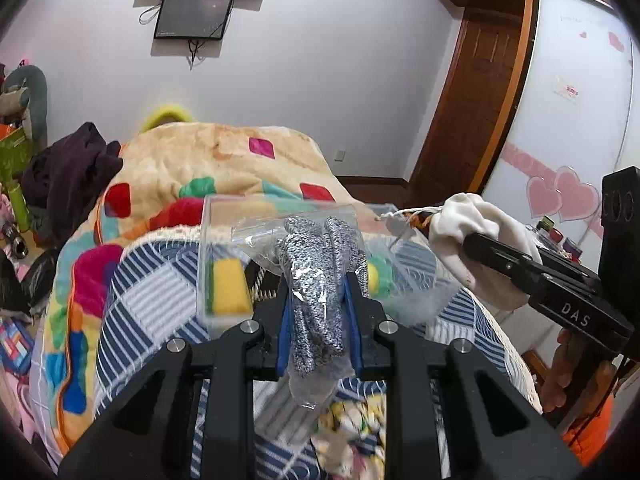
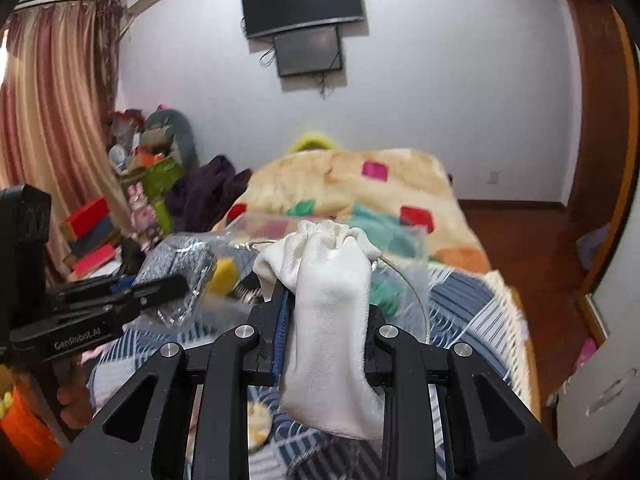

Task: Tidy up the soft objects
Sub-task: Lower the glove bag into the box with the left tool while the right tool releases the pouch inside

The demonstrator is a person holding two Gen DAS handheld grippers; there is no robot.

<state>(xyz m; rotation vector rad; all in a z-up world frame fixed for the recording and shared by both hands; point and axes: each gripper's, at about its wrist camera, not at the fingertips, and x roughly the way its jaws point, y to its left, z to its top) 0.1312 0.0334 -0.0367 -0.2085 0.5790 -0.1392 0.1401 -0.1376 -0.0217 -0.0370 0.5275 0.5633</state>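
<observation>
My left gripper (image 1: 318, 280) is shut on a clear plastic bag of grey speckled knit gloves (image 1: 316, 280), held above the bed. The bag also shows in the right wrist view (image 2: 180, 258). My right gripper (image 2: 326, 300) is shut on a white drawstring pouch (image 2: 328, 312), also seen at the right of the left wrist view (image 1: 472, 240). Beyond both stands a clear plastic box (image 1: 224, 248) holding a yellow and green sponge (image 1: 228, 290). The box shows in the right wrist view (image 2: 412, 264), partly hidden by the pouch.
A blue and white striped quilt (image 1: 160, 300) and a colourful fleece blanket (image 1: 224, 164) cover the bed. Dark clothes (image 1: 68, 176) and clutter lie at its left. A wooden door (image 1: 472, 92) and a glass panel with hearts (image 1: 568, 120) are at the right.
</observation>
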